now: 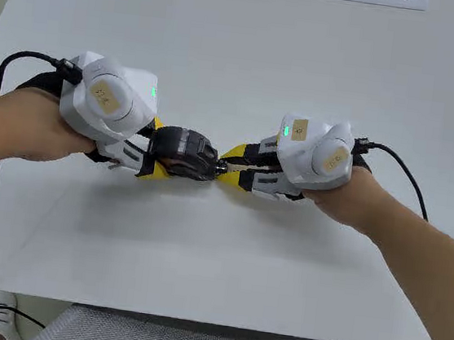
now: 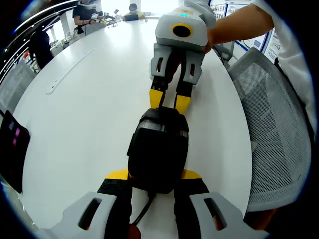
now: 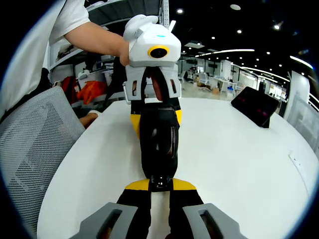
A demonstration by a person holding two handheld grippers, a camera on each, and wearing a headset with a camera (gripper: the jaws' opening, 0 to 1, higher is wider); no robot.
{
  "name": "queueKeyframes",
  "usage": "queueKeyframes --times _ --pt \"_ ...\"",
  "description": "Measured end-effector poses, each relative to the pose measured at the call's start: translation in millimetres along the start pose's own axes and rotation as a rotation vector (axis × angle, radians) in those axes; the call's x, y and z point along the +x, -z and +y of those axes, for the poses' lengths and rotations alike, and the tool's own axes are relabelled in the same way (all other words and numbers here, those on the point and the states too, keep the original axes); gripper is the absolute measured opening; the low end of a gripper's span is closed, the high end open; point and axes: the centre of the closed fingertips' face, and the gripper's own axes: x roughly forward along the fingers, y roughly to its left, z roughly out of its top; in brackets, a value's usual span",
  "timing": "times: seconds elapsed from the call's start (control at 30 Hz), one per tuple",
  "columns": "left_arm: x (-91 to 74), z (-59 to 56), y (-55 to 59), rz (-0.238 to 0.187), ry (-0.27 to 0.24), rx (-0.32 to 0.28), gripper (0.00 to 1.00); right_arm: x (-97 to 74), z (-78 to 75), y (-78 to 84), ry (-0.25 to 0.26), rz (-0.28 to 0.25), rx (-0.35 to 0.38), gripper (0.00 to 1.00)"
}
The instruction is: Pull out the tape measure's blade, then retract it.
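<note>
While the left claw point(image 1: 157, 149) clamps the tape measure point(image 1: 185, 153) by its case to steady it over the bench point(image 1: 249, 49), the right claw point(image 1: 230, 164) meets it nose to nose, pinched shut on the blade's end hook point(image 3: 160, 182), seemingly ready to draw the blade out.
</note>
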Motion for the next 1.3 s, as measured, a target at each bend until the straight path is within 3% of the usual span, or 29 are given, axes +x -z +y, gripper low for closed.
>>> queueKeyframes --times 1.3 --pt "0.2 -0.3 0.0 0.008 0.008 0.003 0.27 -44.1 0.1 22.2 0.02 0.061 -0.008 0.09"
